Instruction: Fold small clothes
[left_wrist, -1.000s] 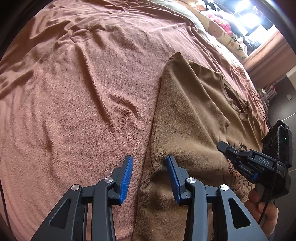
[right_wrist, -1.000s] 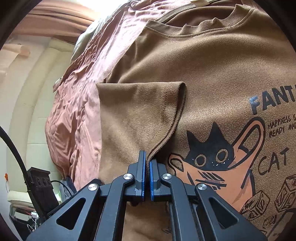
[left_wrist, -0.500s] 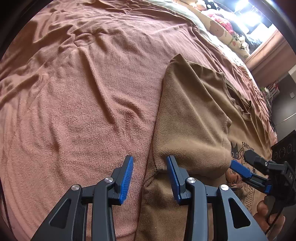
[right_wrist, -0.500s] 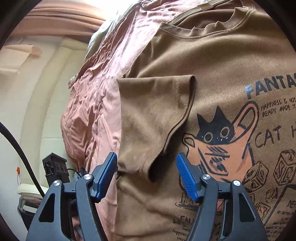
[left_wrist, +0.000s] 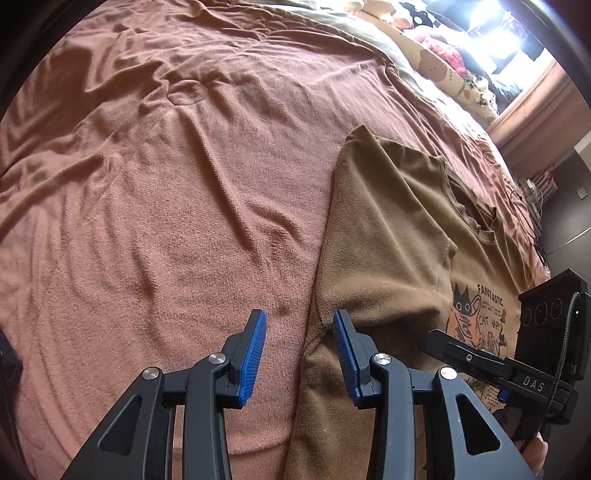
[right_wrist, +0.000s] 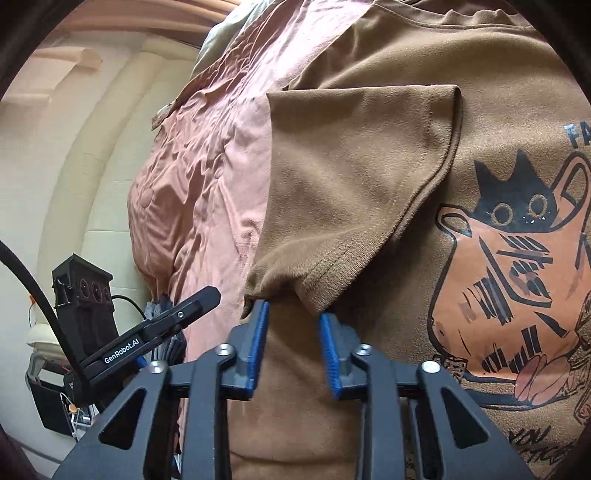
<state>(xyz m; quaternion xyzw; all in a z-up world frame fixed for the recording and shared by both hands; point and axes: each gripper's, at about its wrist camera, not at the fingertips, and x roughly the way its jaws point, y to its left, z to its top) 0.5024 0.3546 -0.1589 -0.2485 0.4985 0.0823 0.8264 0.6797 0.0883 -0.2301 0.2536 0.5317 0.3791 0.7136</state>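
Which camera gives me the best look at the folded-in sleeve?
The right wrist view: the sleeve fills its centre, hem and stitching clear, lying over the T-shirt. The left wrist view shows it side-on, smaller, hem barely visible.

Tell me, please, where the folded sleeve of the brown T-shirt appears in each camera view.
Left wrist view: the folded sleeve lies right of centre, above the left gripper.
Right wrist view: the sleeve fills the centre, just above the right gripper.
Shared landmark: the cat print, beside the sleeve in both.
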